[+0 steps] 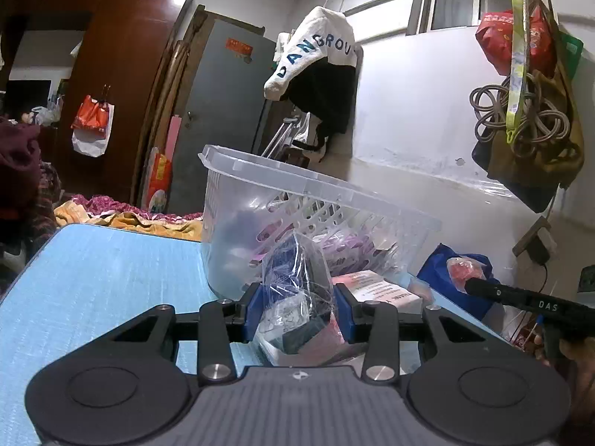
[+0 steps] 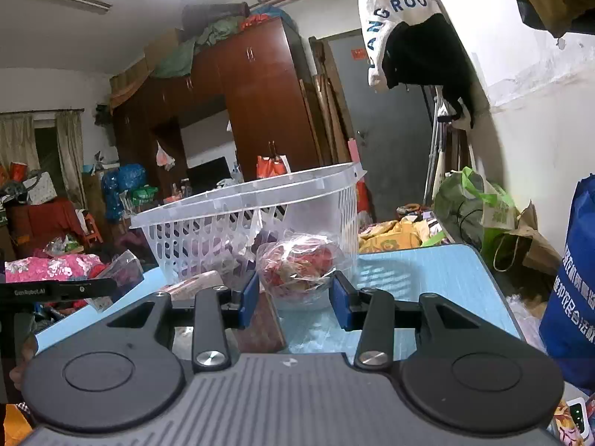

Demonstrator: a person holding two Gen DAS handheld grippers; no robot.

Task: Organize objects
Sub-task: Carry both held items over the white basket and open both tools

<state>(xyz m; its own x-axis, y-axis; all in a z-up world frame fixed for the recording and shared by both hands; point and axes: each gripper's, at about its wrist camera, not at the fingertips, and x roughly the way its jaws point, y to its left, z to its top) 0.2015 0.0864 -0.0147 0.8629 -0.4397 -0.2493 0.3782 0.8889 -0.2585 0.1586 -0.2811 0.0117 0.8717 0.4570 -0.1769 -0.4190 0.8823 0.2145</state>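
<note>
Clamping a crinkled clear packet with dark contents, the left gripper has its blue pads drawn in narrowly against both sides of the plastic, so the packet stands up between them just above the light blue table; directly beyond it stands the clear slotted basket, with pink and purple things showing dimly through its wall; a white printed booklet lies on the table just right of the held packet, near the basket's foot; further right the other tool's black finger points in beside a small bag of red items with a blue bag behind it. In the right wrist view the right gripper sits about as narrowly set, its pads pressing either side of the bag of red items, which is a knotted clear bag, close in front of the basket; a brown flat piece lies on the table under the left pad; whether the bag rests on the table or is lifted I cannot tell.
</note>
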